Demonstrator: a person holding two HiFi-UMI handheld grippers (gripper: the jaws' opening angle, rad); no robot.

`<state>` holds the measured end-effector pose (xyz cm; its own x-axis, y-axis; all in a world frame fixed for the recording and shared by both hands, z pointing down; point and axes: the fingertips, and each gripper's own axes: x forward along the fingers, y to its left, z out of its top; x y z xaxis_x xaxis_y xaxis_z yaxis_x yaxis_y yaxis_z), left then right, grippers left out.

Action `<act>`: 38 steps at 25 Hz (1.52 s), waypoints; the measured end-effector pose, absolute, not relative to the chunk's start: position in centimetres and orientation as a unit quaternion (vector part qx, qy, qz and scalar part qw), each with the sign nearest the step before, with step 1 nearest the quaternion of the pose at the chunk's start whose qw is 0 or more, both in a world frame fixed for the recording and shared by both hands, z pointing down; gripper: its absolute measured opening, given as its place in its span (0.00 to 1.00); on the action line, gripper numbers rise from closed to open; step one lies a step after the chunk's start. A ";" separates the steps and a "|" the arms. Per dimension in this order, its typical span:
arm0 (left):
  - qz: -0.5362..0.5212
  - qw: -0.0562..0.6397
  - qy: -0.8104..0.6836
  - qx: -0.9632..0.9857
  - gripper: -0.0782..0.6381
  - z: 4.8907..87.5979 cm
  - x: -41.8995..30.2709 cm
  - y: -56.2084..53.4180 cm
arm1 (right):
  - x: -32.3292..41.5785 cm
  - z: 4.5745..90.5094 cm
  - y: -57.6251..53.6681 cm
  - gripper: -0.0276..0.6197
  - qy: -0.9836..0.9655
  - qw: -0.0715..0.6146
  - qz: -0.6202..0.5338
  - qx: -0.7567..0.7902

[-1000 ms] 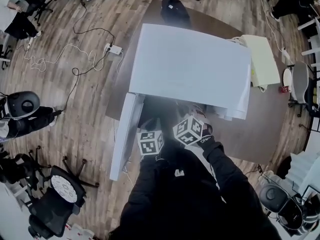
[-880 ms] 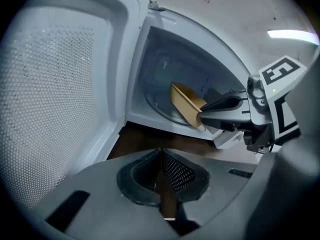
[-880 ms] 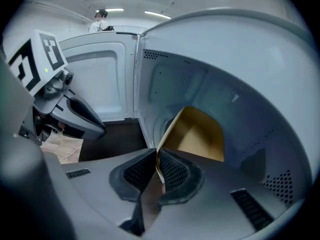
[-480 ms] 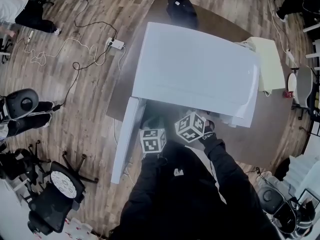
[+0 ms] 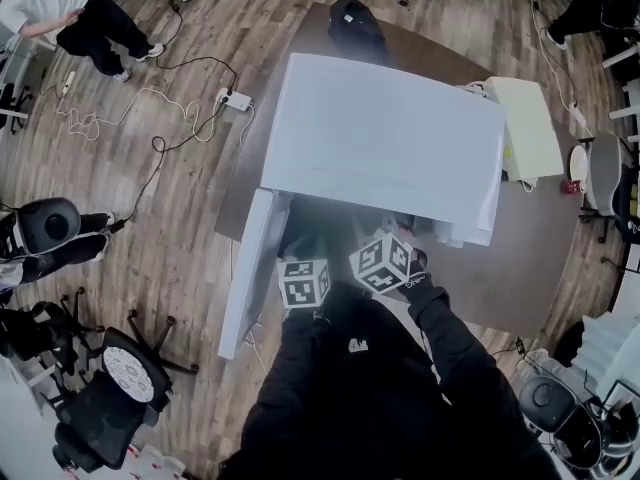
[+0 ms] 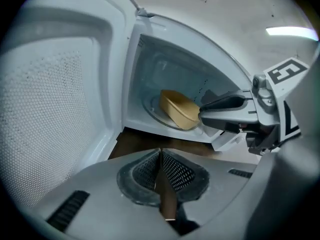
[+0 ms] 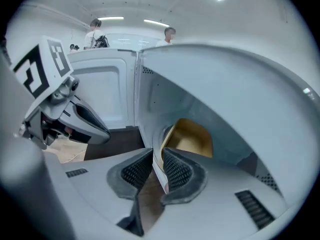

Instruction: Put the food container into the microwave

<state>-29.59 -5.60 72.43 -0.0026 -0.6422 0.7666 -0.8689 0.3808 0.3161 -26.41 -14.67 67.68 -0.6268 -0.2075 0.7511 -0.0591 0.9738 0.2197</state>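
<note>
The white microwave (image 5: 385, 138) stands on a brown table with its door (image 5: 245, 268) swung open to the left. Inside, a tan food container (image 6: 177, 109) rests on the glass turntable (image 6: 150, 109). My right gripper (image 7: 156, 166) reaches into the cavity and is shut on the container's near rim (image 7: 190, 136). From the left gripper view, the right gripper (image 6: 202, 115) comes in from the right and meets the container. My left gripper (image 6: 160, 156) hangs just outside the opening, shut with nothing in it. In the head view only the two marker cubes (image 5: 303, 283) show below the microwave's front.
The brown table (image 5: 530, 248) also carries a pale yellow box (image 5: 530, 128) at the right and a black bag (image 5: 350, 23) at the far end. A power strip with cables (image 5: 230, 98) lies on the wood floor at the left. Office chairs (image 5: 110, 398) stand at lower left.
Both grippers stay at the microwave opening with hardly any shift. The head camera has swayed a little, and a person at the top left has walked on.
</note>
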 end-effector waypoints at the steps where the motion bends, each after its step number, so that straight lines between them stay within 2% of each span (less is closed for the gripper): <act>1: 0.125 0.448 -0.698 0.545 0.16 71.9 -29.3 -5.4 | -25.9 66.7 -14.2 0.17 -0.902 0.416 -0.085 0.079; 9: 0.112 0.408 -0.703 0.571 0.16 66.3 -25.8 -4.9 | -20.3 59.5 -11.9 0.08 -0.926 0.344 -0.024 0.156; 22: 0.103 0.304 -0.687 0.652 0.16 55.8 -16.9 -5.2 | -9.0 49.3 -9.7 0.08 -0.933 0.242 0.006 0.264; 38: 0.084 0.214 -0.668 0.708 0.16 47.2 -10.8 -5.8 | -3.1 40.6 -8.7 0.08 -0.935 0.150 -0.018 0.321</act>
<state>-10.80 -5.75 47.25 0.0932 -0.9095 0.4051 -0.9814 -0.0154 0.1912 -3.07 -8.70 40.60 -0.7493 -0.6050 0.2693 -0.5943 0.7937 0.1299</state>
